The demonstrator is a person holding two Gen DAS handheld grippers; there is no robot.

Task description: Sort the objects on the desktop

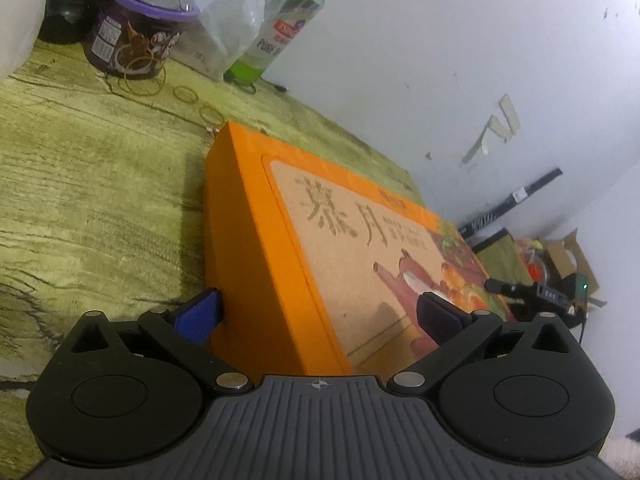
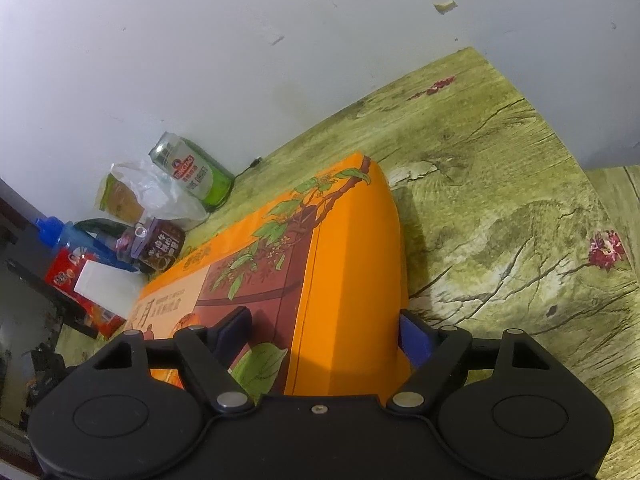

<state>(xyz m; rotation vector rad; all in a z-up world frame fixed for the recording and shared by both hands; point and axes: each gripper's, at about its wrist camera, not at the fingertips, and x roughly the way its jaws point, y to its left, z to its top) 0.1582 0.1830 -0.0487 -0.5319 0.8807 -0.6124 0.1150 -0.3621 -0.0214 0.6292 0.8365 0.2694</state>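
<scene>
A large flat orange gift box [image 1: 280, 232] with a tan printed lid lies on the wood-grain desk [image 1: 88, 184]. My left gripper [image 1: 320, 316] clamps one end of it: one pad on the orange side wall, the other on the lid. My right gripper [image 2: 324, 330] clamps the other end of the same box [image 2: 348, 248], one finger on the lid and one on the side wall. The right gripper's tip also shows at the far end of the box in the left wrist view [image 1: 532, 290].
At the back by the white wall stand a green beer can [image 1: 280, 28], a purple-lidded tub [image 1: 136, 28], a plastic bag [image 1: 224, 8] and loose rubber bands [image 1: 184, 94]. A red packet [image 2: 80, 292] and a blue bottle [image 2: 60, 236] lie beyond the box.
</scene>
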